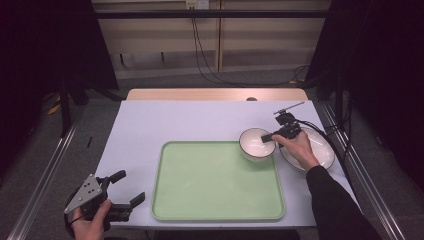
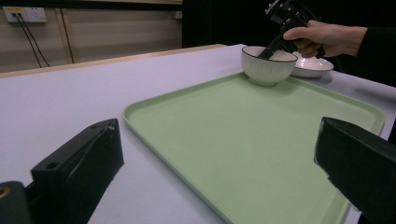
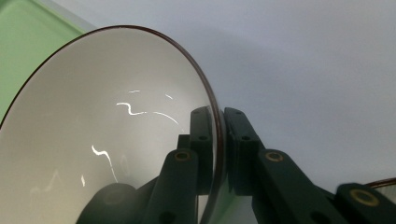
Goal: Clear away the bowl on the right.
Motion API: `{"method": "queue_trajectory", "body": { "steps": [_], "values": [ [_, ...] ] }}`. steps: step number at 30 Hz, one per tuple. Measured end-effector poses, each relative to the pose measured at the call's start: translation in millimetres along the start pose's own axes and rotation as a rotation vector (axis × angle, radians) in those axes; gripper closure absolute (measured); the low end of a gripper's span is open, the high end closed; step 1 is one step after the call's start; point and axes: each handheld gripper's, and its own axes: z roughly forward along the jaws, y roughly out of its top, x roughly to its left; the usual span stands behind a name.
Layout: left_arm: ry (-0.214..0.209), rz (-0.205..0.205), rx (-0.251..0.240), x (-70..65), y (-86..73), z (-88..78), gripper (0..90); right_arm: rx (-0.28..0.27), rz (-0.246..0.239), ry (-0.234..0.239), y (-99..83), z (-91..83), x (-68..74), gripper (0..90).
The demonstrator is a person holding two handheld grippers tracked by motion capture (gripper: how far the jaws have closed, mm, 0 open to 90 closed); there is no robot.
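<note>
- The left tongs [image 1: 128,191] sit at the near left corner of the pale lavender surface [image 1: 145,125], held in the person's left hand [image 1: 90,222]. Their two black jaws stand wide apart with nothing between them. A grey three-cornered plate rides on top, and the jaws aim toward the tray.
- In the left gripper view those jaws rise blocky and matte at either bottom corner, the tray's near rim lying between them.
- The tray [image 1: 172,200] is mint green, a smooth rounded rectangle with a low raised lip. Its long axis runs left to right across the surface, and its flat bed is bare apart from the bowl at its far right corner.
- The bowl [image 1: 252,145] is round, glossy white ceramic with a thin dark rim line. It stands upright on a small foot with its mouth facing up; it sits at the tray's far right corner, overlapping the tray's edge.
- The right tongs [image 1: 267,137] pinch the bowl's right-hand wall: in the right gripper view one black jaw lies inside the rim and one outside, drawn narrow against the thin wall.
- The right hand [image 1: 299,147] grips those tongs from above, a dark sleeve trailing to the bottom edge.
- A shallow white plate [image 1: 325,150], also glossy and round, rests on the surface just beside the bowl, right of the tray.
</note>
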Motion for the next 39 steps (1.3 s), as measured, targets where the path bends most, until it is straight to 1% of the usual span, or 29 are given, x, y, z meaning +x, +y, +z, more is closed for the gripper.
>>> {"method": "queue_trajectory", "body": {
  "steps": [2,3,6,7,9,10,16,17,19,20,21,22,23,24,25,26,27,29,30,31,32,34,35,36,37,38,39],
  "values": [
    [-0.001,-0.001,0.001,-0.1,0.0,0.1,1.1,0.001,0.004,0.005,-0.1,0.0,-0.6,82.8],
    [-0.003,0.002,-0.002,0.1,0.1,0.0,1.1,0.001,0.013,0.003,-0.2,0.0,-0.5,82.7],
    [-0.001,0.005,-0.006,0.0,0.3,-0.5,1.1,0.001,0.013,-0.001,-0.5,0.0,-0.1,82.7],
    [-0.001,0.011,0.000,0.3,0.3,-0.8,1.1,-0.005,0.010,-0.003,-0.8,0.1,0.2,82.7],
    [-0.002,0.004,-0.006,-0.1,0.3,-0.5,1.1,-0.018,0.001,-0.008,-2.1,0.7,1.1,82.4],
    [-0.004,0.013,-0.002,0.5,0.4,-0.7,1.1,-0.016,0.004,-0.014,-2.4,0.4,1.6,82.3],
    [-0.001,0.009,-0.003,0.6,0.2,-0.7,1.1,-0.035,-0.012,-0.029,-4.2,1.1,3.7,81.6],
    [-0.001,0.006,-0.005,0.4,0.2,-0.5,1.1,-0.044,-0.022,-0.034,-4.5,1.4,3.7,78.8],
    [0.003,0.008,-0.004,0.4,0.2,-0.7,1.1,-0.050,-0.022,-0.040,-4.5,1.6,4.0,78.2],
    [-0.001,0.006,-0.004,0.5,0.1,-0.6,1.1,-0.054,-0.030,-0.046,-4.5,2.3,4.3,75.9],
    [-0.001,0.006,-0.004,0.5,0.1,-0.6,1.1,-0.054,-0.030,-0.046,-4.5,2.3,4.3,75.9],
    [0.002,0.008,-0.005,0.7,0.1,-0.6,1.1,-0.058,-0.033,-0.049,-5.1,2.8,4.5,72.6],
    [0.002,0.008,-0.005,0.7,0.1,-0.6,1.1,-0.058,-0.033,-0.049,-5.1,2.8,4.5,72.6],
    [0.003,0.005,-0.003,0.4,0.0,-0.7,1.1,-0.045,-0.034,-0.043,-4.9,3.9,4.6,65.3],
    [0.003,0.005,-0.003,0.4,0.0,-0.7,1.2,-0.045,-0.034,-0.043,-4.9,3.9,4.6,65.3],
    [-0.003,0.005,-0.002,0.3,-0.1,-0.5,1.2,-0.075,-0.048,-0.051,-4.7,2.6,3.5,57.7],
    [0.000,0.002,-0.003,0.2,-0.1,-0.4,1.2,-0.090,-0.052,-0.047,-4.8,1.5,3.5,56.2],
    [0.001,0.002,-0.002,0.4,-0.1,-0.4,1.2,-0.103,-0.055,-0.037,-4.6,0.0,4.0,47.7],
    [0.001,0.003,-0.001,0.4,-0.1,-0.4,1.2,-0.112,-0.062,-0.039,-4.6,-0.4,4.0,45.0],
    [0.001,0.003,-0.001,0.4,-0.1,-0.4,1.2,-0.112,-0.062,-0.039,-4.6,-0.4,4.0,45.0],
    [-0.002,0.006,0.000,0.3,0.0,-0.5,1.2,-0.119,-0.071,-0.062,-4.8,-0.1,4.2,36.9],
    [0.001,0.002,-0.003,0.4,-0.1,-0.3,1.2,-0.117,-0.077,-0.063,-5.0,1.1,3.4,31.1],
    [0.001,0.002,-0.003,0.4,-0.1,-0.3,1.2,-0.119,-0.079,-0.059,-5.2,1.2,3.0,25.1],
    [0.001,0.005,0.001,0.7,-0.2,-0.5,1.2,-0.127,-0.084,-0.053,-5.5,1.5,3.0,21.6],
    [0.001,0.005,0.001,0.7,-0.2,-0.5,1.2,-0.127,-0.084,-0.053,-5.5,1.5,3.0,21.6],
    [0.001,0.001,-0.003,0.4,-0.2,-0.4,1.2,-0.128,-0.084,-0.049,-5.6,1.7,2.6,18.1],
    [0.001,0.001,-0.004,0.5,-0.2,-0.3,1.2,-0.124,-0.102,-0.021,-6.6,3.1,2.3,4.8]
  ]
}}
